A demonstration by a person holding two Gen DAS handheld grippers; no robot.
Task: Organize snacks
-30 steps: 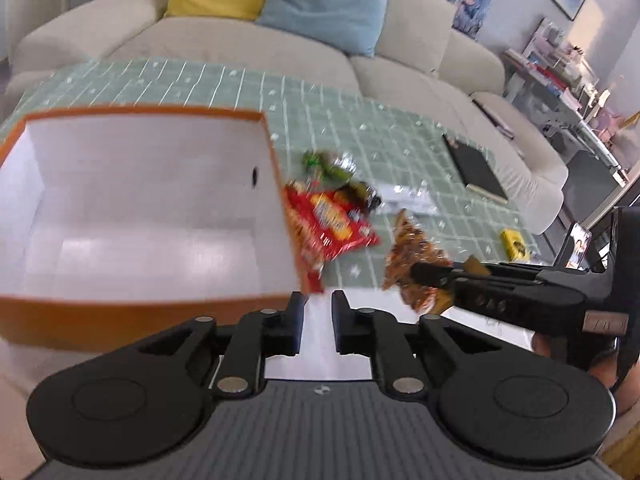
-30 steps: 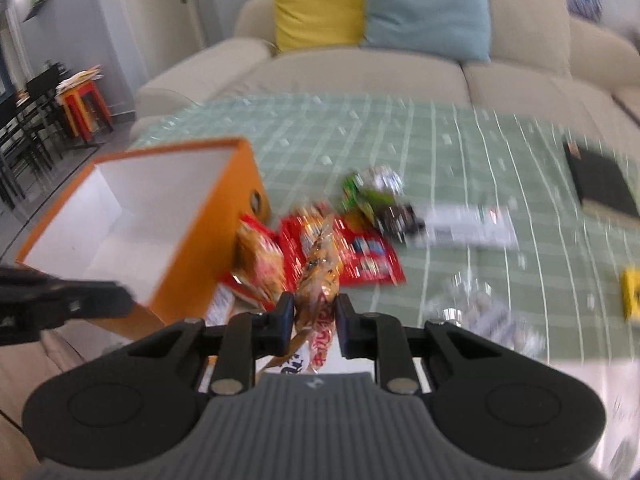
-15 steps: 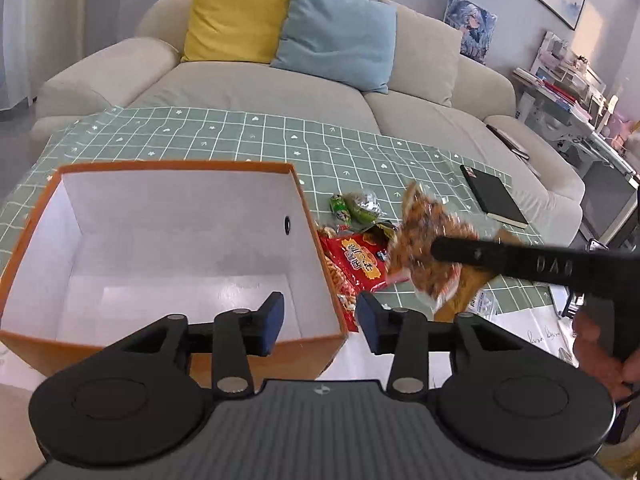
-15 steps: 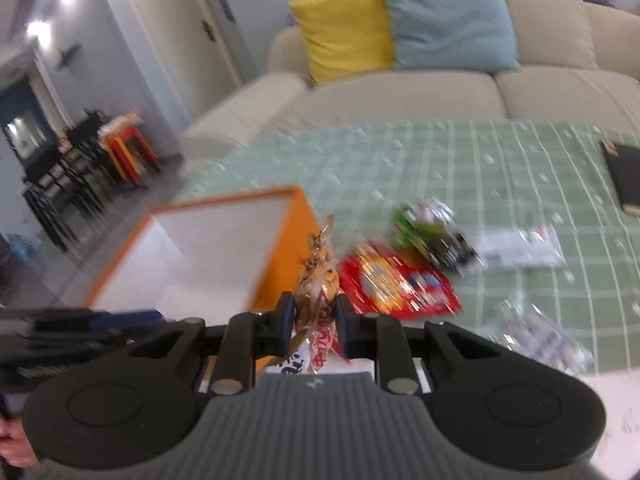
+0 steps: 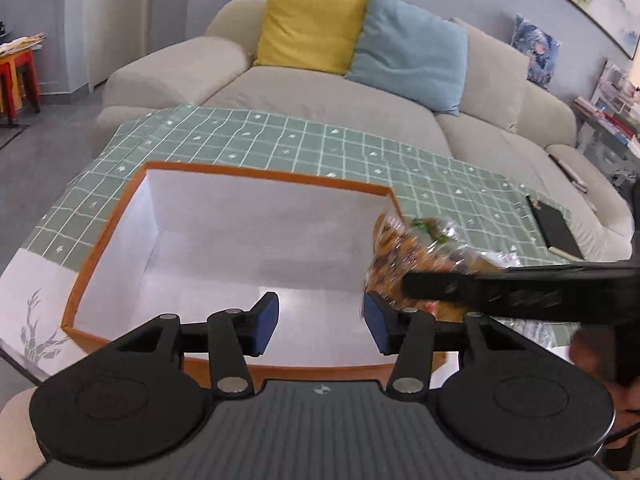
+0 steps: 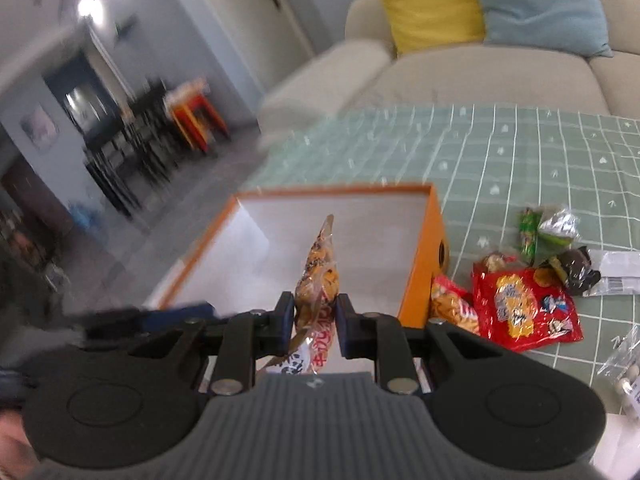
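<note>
Since a second ago the right claw (image 6: pixel 310 314) has carried its snack bag (image 6: pixel 318 268) from beside the pile of packets to above the orange box (image 5: pixel 224 172), and the left claw (image 5: pixel 320 322) has gone from shut to apart. The right claw is clamped on the bag, which hangs over the box's right side. The left claw's jaws are opening with nothing between them, above the box's near wall. The box sits at the left end of the worktop (image 5: pixel 304 144); the red packet (image 6: pixel 524 310) and others lie just right of it. As I see it, a release here could catch the bag on the right wall and tip it outside, or the close-set claws could knock together.
</note>
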